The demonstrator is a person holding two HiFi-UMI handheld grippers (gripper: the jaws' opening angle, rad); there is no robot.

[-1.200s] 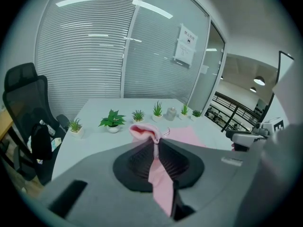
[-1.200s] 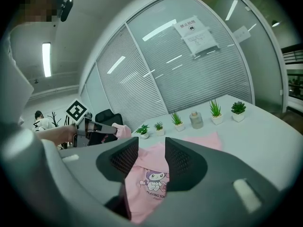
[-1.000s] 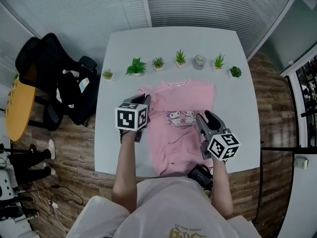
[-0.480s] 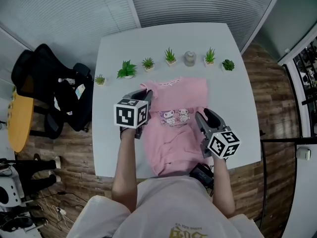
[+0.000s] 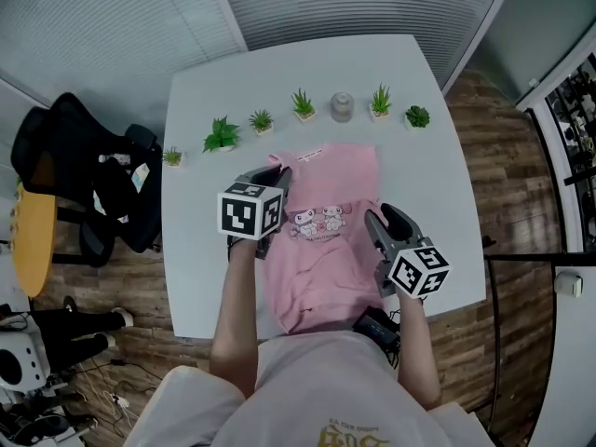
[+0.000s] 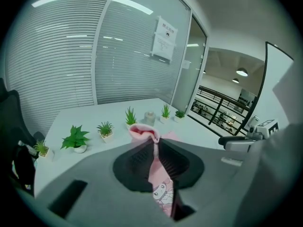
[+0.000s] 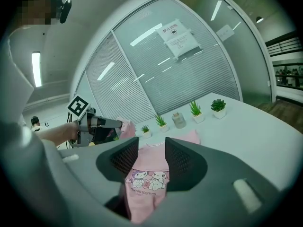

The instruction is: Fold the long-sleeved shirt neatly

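Note:
A pink long-sleeved shirt (image 5: pixel 321 250) with a cartoon print lies on the white table (image 5: pixel 419 194), collar away from me. My left gripper (image 5: pixel 277 177) is shut on a fold of its pink fabric (image 6: pixel 154 150) at the shirt's left shoulder and holds it off the table; a pink cuff (image 6: pixel 143 132) sticks out past the tips. My right gripper (image 5: pixel 382 222) hovers over the shirt's right side. Its jaws stand apart, and the printed shirt front (image 7: pixel 146 178) shows through the gap below them.
Several small potted plants (image 5: pixel 222 135) and a grey jar (image 5: pixel 342 106) line the table's far side. A black office chair (image 5: pixel 102 184) with things on it stands left of the table. The near table edge (image 5: pixel 233 329) is right in front of me.
My left gripper has carried the pinched fabric to the right over the shirt. The right gripper has drifted a little to the right as well, jaws unchanged.

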